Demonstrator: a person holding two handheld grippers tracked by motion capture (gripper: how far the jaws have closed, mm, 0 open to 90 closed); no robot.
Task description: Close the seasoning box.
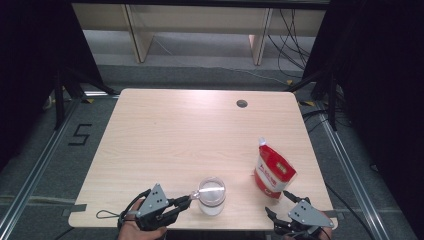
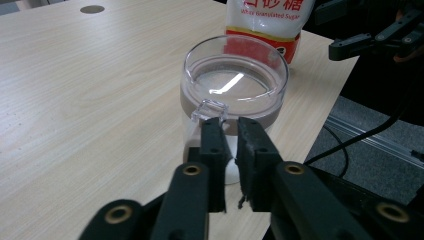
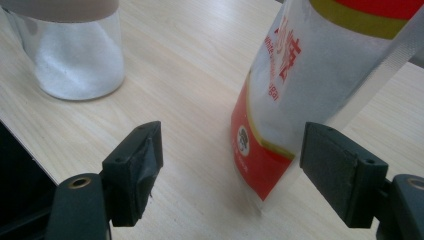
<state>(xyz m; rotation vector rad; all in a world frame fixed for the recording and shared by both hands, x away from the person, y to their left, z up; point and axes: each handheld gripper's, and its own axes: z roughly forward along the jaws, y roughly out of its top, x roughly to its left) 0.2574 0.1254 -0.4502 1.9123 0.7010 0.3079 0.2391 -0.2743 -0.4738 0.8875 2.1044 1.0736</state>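
Checking in: I was running both hand-held grippers from my end, quick notes below.

Jar look: the jar (image 1: 211,196) was clear, round, with white granules in the bottom part, a brownish band near the top and a see-through lid (image 2: 235,77) with a little clear tab (image 2: 210,109) sticking out toward me.

Jar spot: it stood near the front edge of the table (image 1: 165,135), roughly mid-width, well apart from the sugar pouch (image 1: 272,170) on its right.

Left gripper: the left gripper (image 2: 229,131) had its jaws almost together, just a narrow slit, tips right at that tab; I couldn't tell if the pads actually pinched it.

Right gripper: the right gripper (image 3: 230,150) stood wide open, holding nothing, one pad beside the pouch's red-and-white lower corner.

Pouch: upright, leaning slightly.
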